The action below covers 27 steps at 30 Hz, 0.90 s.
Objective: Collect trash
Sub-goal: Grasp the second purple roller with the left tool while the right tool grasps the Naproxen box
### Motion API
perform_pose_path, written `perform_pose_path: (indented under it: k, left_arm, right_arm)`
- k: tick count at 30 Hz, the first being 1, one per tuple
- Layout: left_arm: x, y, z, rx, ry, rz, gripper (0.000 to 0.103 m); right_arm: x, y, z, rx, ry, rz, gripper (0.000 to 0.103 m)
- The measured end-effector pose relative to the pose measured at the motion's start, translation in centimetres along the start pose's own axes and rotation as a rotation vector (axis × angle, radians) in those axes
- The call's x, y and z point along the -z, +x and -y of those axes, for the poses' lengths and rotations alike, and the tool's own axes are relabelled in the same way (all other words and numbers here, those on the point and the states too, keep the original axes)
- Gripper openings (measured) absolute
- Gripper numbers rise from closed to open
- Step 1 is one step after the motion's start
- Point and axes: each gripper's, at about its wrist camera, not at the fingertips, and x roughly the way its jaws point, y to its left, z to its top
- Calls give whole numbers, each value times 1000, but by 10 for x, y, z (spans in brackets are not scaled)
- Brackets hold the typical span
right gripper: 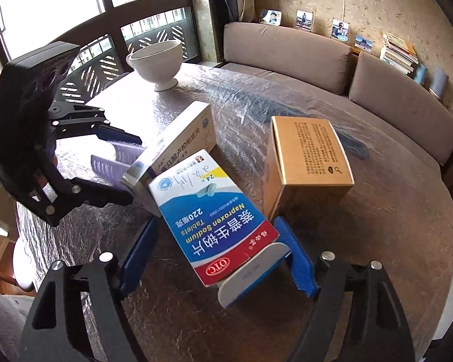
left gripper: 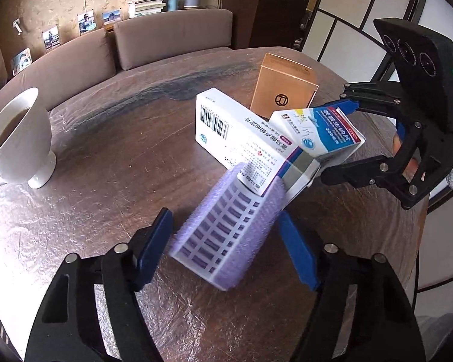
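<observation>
On the round table (left gripper: 105, 157) the left gripper (left gripper: 226, 241) has a purple hair roller (left gripper: 226, 229) lying between its blue fingers (left gripper: 296, 250); both pads stand off the roller with gaps showing, so the jaws are apart and not clamping it. Up at one o'clock from the roller, a white medicine box (left gripper: 241, 132) leans with its near end poked into the roller's mouth. The right gripper (right gripper: 220, 256) has the blue naproxen box (right gripper: 214, 220) between its fingers (right gripper: 296, 256); the right pad is against the box's white end, the left pad looks clear of it, so I cannot tell whether it is clamped. A brown carton (right gripper: 308, 157) stands at one o'clock, just beside. The white cup (left gripper: 15, 138) sits well apart at ten o'clock.
</observation>
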Motion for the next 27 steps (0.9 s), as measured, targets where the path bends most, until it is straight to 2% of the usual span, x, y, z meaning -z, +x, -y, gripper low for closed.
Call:
perform_pose_path:
  k: [7,11,12,14,18,23,27]
  left_arm:
    - [-1,-1,1,-35,77,-6,59]
    - [1,-1,5,-64,103,-8,54]
    - [2,0,7,-76,110,-8,53]
    - [4,0,9,-89,116,-9,53]
    - [8,-3,10,-90,85,-3,46]
    - [12,-11,15,-101,51,13,45]
    - [14,-24,15,-101,-28,52,44]
  right_arm:
    - [-1,-11,-25,-17,-55,29,73]
    - [-5,0,-31,30,-69,-10,72]
    - [-4,2,-32,47,-75,-18,70]
    - [-1,5,-33,91,-75,-34,48]
    - [4,3,-28,89,0,-24,46]
    - [10,-10,-35,117,55,19,46]
    - [15,-19,-35,119,133,31,46]
